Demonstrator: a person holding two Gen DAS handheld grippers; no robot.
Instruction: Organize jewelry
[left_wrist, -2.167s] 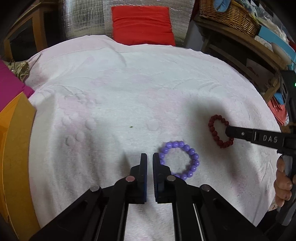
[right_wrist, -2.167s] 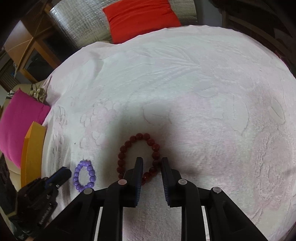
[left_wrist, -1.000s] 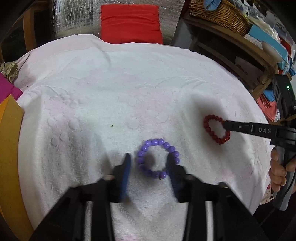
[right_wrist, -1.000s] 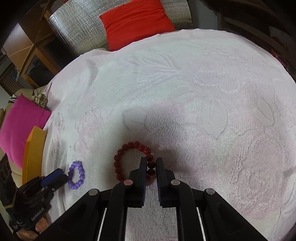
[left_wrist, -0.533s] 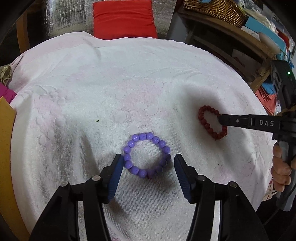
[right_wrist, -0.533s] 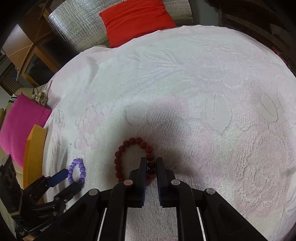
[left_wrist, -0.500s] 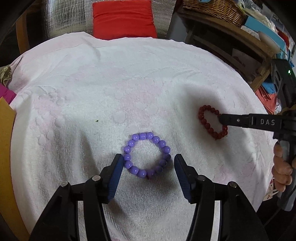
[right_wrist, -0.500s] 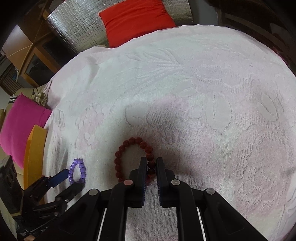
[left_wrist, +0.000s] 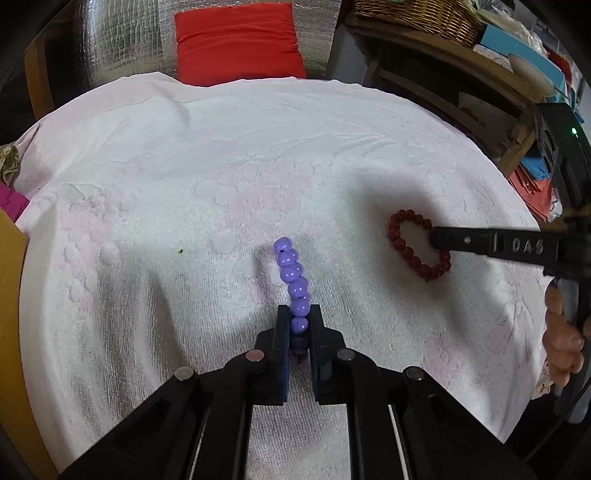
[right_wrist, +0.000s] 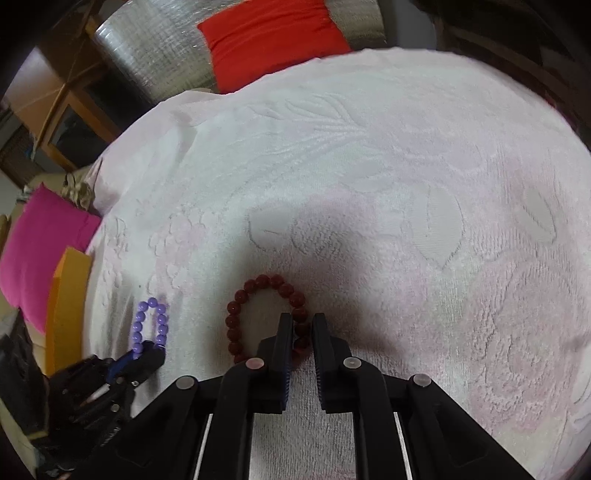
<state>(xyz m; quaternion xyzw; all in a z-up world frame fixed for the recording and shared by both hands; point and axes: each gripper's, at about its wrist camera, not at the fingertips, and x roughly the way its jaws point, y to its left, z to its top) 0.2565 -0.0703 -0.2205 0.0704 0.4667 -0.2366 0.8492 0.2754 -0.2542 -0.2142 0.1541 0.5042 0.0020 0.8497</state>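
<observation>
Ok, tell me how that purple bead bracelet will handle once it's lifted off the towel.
The purple bead bracelet, pinched by the left gripper, has folded flat, so it is probably floppy. Its beads look round and glossy, so they may slip between the fingers. It is likely light, barely denting the towel.

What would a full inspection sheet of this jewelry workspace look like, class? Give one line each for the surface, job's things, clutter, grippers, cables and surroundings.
Surface: white embossed towel covering the work area.
Job's things: purple bead bracelet squeezed narrow and pinched at its near end; dark red bead bracelet on the towel, its near side pinched.
Clutter: small green speck on the towel.
Grippers: left gripper shut on the purple bead bracelet; right gripper shut on the dark red bead bracelet.
Cables: nothing seen.
Surroundings: red cushion against silver quilted backing, wicker basket on a wooden shelf, pink cushion, orange board.
</observation>
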